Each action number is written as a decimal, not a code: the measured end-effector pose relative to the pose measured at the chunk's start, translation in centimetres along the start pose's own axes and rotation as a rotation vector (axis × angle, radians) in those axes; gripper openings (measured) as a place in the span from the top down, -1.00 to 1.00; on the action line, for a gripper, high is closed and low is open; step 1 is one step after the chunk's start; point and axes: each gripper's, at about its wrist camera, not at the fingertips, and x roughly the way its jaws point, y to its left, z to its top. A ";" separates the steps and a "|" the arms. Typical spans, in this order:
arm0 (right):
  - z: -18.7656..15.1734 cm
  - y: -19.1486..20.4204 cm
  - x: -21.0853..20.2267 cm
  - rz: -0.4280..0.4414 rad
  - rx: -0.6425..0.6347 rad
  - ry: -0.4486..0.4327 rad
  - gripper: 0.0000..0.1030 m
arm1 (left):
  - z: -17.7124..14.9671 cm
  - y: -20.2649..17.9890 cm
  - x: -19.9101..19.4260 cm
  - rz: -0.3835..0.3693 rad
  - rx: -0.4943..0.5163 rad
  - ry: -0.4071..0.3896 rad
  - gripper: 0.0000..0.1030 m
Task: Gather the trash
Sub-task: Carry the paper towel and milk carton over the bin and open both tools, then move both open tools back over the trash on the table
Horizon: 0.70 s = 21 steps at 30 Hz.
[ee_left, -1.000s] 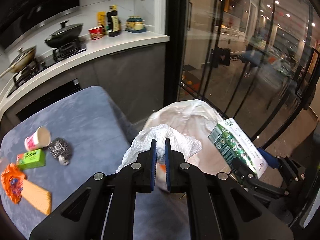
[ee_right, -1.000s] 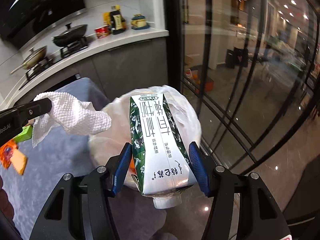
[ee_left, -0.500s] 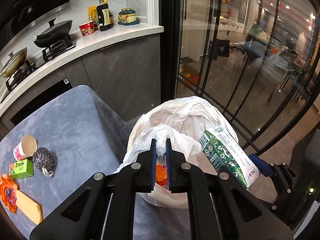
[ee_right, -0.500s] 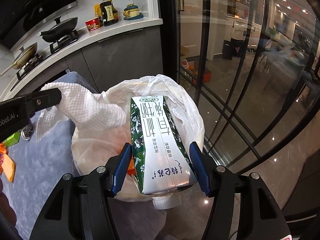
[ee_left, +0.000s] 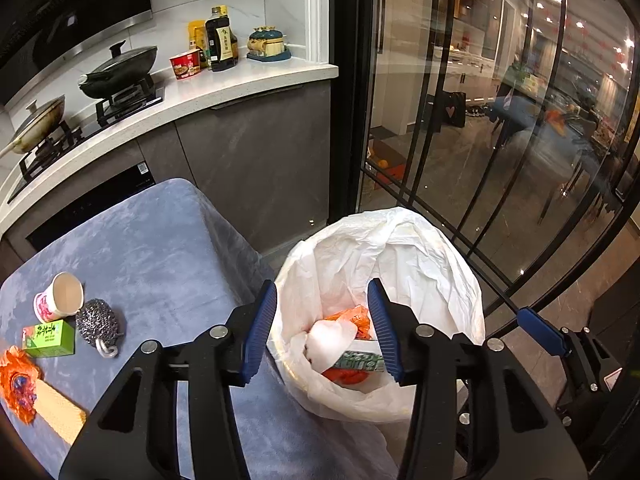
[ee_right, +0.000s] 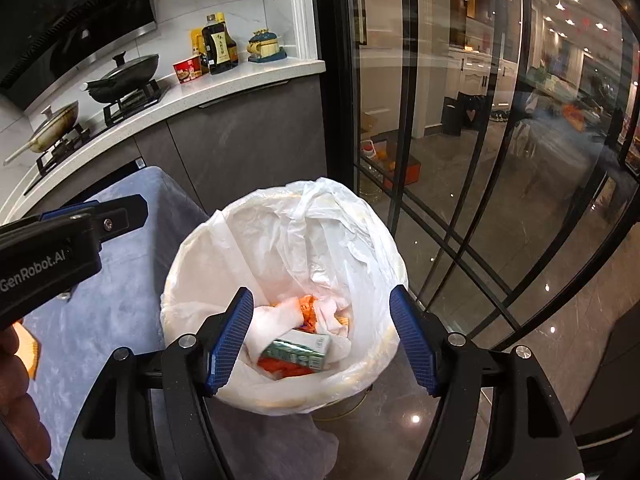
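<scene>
A bin lined with a white bag (ee_left: 400, 220) (ee_right: 280, 200) stands on the floor beside the grey-blue table (ee_left: 160, 248). In it lie a green-and-white carton (ee_left: 356, 360) (ee_right: 300, 348), a white paper towel (ee_left: 328, 338) (ee_right: 268, 328) and an orange wrapper (ee_left: 352, 316). My left gripper (ee_left: 321, 286) hangs over the bin's near side, jaws opening, with nothing held. My right gripper (ee_right: 321, 291) is also above the bin, jaws opening and empty. On the table sit a paper cup (ee_left: 60, 296), a green box (ee_left: 50, 338), a steel scourer (ee_left: 98, 322), an orange wrapper (ee_left: 14, 384) and a yellow wafer-like piece (ee_left: 60, 410).
A kitchen counter (ee_left: 240, 80) behind the table carries pans on a hob, a dark bottle and a red bowl. Black-framed glass doors (ee_left: 480, 160) run along the right of the bin. A hand (ee_right: 16, 380) shows at the right wrist view's left edge.
The left gripper opened and the paper towel fell into the bin. The right gripper opened and the carton dropped into the bin too. Both grippers stayed above the bin.
</scene>
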 end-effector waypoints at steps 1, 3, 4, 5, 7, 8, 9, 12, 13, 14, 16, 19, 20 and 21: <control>0.0 0.1 -0.2 0.002 -0.003 -0.004 -0.34 | 0.0 0.2 -0.2 0.001 -0.004 -0.002 0.12; 0.1 0.5 -0.7 0.005 -0.006 -0.011 -0.34 | -0.1 0.6 -0.5 0.005 -0.010 -0.006 0.11; 0.1 0.7 -1.0 0.008 -0.011 -0.014 -0.34 | -0.2 0.7 -0.7 0.008 -0.014 -0.008 0.11; 0.1 0.9 -1.2 0.010 -0.014 -0.017 -0.34 | -0.2 1.0 -1.0 0.010 -0.019 -0.010 0.11; 0.0 1.4 -1.7 0.019 -0.022 -0.023 -0.35 | -0.5 1.8 -1.8 0.018 -0.033 -0.019 0.10; 0.0 1.6 -1.9 0.022 -0.026 -0.025 -0.38 | -0.6 2.0 -2.0 0.021 -0.036 -0.022 0.10; -0.1 2.1 -2.3 0.027 -0.034 -0.029 -0.41 | -0.8 2.5 -2.5 0.029 -0.043 -0.027 0.10; -0.4 3.4 -3.0 0.043 -0.061 -0.034 -0.43 | -1.5 4.3 -3.5 0.051 -0.075 -0.028 0.10; -0.4 3.9 -3.2 0.048 -0.069 -0.034 -0.43 | -1.7 5.0 -3.7 0.062 -0.086 -0.025 0.10; -0.6 4.6 -3.5 0.056 -0.083 -0.034 -0.43 | -2.1 5.9 -4.1 0.074 -0.101 -0.023 0.10; -0.8 5.8 -3.9 0.073 -0.102 -0.038 -0.43 | -2.8 7.3 -4.7 0.096 -0.123 -0.020 0.10; -1.2 7.5 -4.6 0.098 -0.127 -0.040 -0.43 | -3.7 9.7 -5.6 0.129 -0.160 -0.013 0.10; -1.3 8.3 -4.9 0.109 -0.140 -0.040 -0.43 | -4.0 10.4 -5.9 0.139 -0.171 -0.013 0.10; -1.5 9.0 -5.1 0.119 -0.152 -0.041 -0.43 | -4.4 11.4 -6.4 0.155 -0.188 -0.012 0.10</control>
